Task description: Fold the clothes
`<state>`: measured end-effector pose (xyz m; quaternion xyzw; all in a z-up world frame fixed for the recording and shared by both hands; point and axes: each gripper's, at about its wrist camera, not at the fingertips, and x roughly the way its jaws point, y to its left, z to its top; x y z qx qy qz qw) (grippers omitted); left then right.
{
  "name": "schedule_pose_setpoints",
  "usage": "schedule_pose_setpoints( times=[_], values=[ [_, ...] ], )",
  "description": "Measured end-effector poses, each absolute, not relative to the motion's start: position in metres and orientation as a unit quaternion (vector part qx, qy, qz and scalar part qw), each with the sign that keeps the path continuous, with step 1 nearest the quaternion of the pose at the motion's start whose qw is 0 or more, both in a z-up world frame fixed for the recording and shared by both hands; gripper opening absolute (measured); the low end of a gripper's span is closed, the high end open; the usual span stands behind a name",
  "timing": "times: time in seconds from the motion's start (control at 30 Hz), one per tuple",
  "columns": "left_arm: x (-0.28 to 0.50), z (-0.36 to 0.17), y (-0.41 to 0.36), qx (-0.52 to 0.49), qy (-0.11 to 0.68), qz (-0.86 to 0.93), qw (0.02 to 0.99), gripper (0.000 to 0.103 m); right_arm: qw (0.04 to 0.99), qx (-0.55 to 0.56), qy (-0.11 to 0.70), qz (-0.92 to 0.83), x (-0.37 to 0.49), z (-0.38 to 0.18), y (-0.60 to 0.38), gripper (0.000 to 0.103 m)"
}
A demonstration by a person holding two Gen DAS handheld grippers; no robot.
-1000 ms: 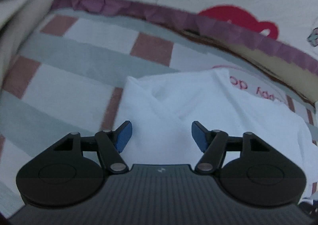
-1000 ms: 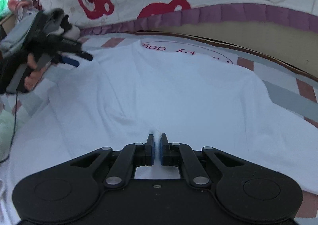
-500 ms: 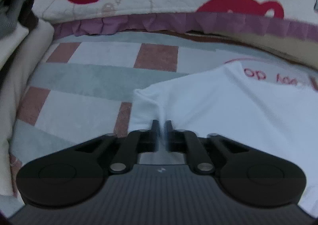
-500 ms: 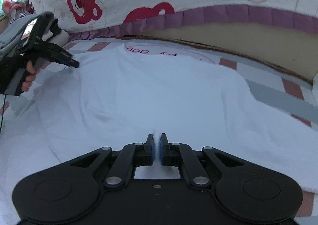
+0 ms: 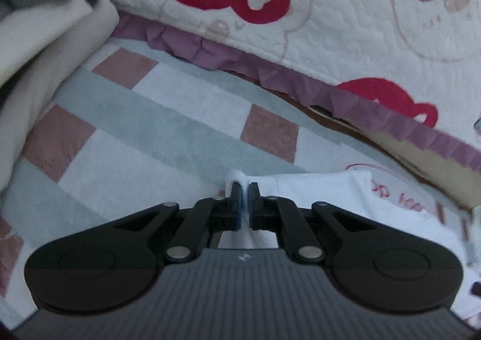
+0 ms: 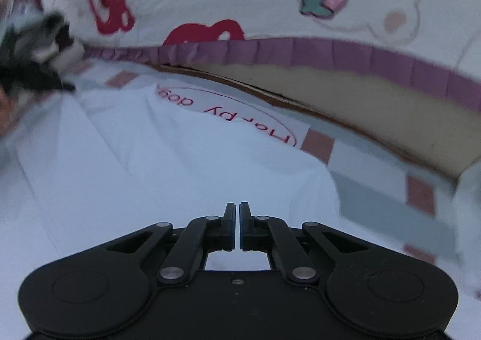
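A white T-shirt (image 6: pixel 135 165) with a red "Happy dog" print (image 6: pixel 231 117) lies spread on the checked bedsheet (image 5: pixel 156 135). My left gripper (image 5: pixel 246 189) is shut on a pinched fold of the shirt's edge (image 5: pixel 237 177), which pokes up above its fingertips. The rest of the shirt (image 5: pixel 345 198) trails off to the right. My right gripper (image 6: pixel 237 207) is shut, with a thin layer of the shirt's near edge between its jaws. In the right wrist view the left gripper (image 6: pixel 60 86) shows blurred at the far left, with a hand behind it.
A quilt (image 5: pixel 345 24) with red bears, strawberries and a purple frill (image 6: pixel 330 54) rises along the far side, with a beige edge (image 6: pixel 360 105) under it. A pile of cream and grey clothes (image 5: pixel 51 39) sits at the left.
The left gripper went from open over the shirt's corner to shut on it, then carried the pinched cloth over the sheet. The right gripper stayed shut and moved towards the quilt.
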<state>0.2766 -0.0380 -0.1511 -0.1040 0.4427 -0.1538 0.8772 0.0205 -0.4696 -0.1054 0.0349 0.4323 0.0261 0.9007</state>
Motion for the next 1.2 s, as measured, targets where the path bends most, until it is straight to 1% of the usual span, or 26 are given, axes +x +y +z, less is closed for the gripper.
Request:
schedule_pose_setpoints(
  times=[0.03, 0.13, 0.23, 0.3, 0.37, 0.43, 0.53, 0.67, 0.73, 0.8, 0.9, 1.07, 1.2],
  values=[
    [0.276, -0.152, -0.04, -0.095, 0.44, -0.153, 0.88, 0.003, 0.897, 0.064, 0.437, 0.026, 0.019, -0.108, -0.475, 0.009],
    [0.273, -0.156, -0.041, -0.084, 0.439, -0.152, 0.882, 0.003, 0.886, 0.141, 0.442, 0.007, 0.007, -0.122, -0.489, 0.014],
    [0.272, -0.157, -0.043, -0.072, 0.444, -0.159, 0.879, 0.003, 0.886, 0.187, 0.423, -0.001, -0.012, -0.134, -0.493, 0.014],
    [0.27, -0.155, -0.049, -0.038, 0.441, -0.171, 0.88, 0.003, 0.882, 0.19, 0.432, -0.004, -0.016, -0.141, -0.493, 0.015],
    [0.267, -0.152, -0.052, -0.016, 0.436, -0.177, 0.882, 0.003, 0.88, 0.189, 0.436, -0.011, -0.02, -0.145, -0.49, 0.023],
    [0.266, -0.15, -0.051, -0.017, 0.435, -0.181, 0.882, 0.003, 0.88, 0.185, 0.438, -0.012, -0.025, -0.151, -0.488, 0.031],
    [0.265, -0.15, -0.046, -0.021, 0.438, -0.179, 0.881, 0.003, 0.876, 0.21, 0.433, -0.023, -0.037, -0.168, -0.489, 0.031],
    [0.263, -0.155, -0.041, -0.042, 0.443, -0.179, 0.878, 0.003, 0.875, 0.281, 0.39, -0.047, -0.057, -0.182, -0.49, 0.033],
    [0.263, -0.157, -0.04, -0.046, 0.442, -0.178, 0.878, 0.003, 0.876, 0.288, 0.385, -0.047, -0.058, -0.184, -0.485, 0.033],
    [0.261, -0.156, -0.041, -0.045, 0.436, -0.181, 0.88, 0.003, 0.887, 0.224, 0.402, -0.042, -0.052, -0.179, -0.472, 0.004],
    [0.26, -0.149, -0.039, -0.049, 0.423, -0.185, 0.886, 0.003, 0.911, 0.154, 0.38, -0.04, -0.043, -0.153, -0.464, 0.005],
    [0.265, -0.14, -0.034, -0.056, 0.412, -0.18, 0.892, 0.003, 0.94, 0.095, 0.326, -0.049, -0.007, -0.1, -0.483, 0.005],
    [0.27, -0.148, -0.031, -0.069, 0.415, -0.17, 0.891, 0.003, 0.932, 0.077, 0.352, -0.044, 0.034, -0.098, -0.495, 0.005]
  ],
)
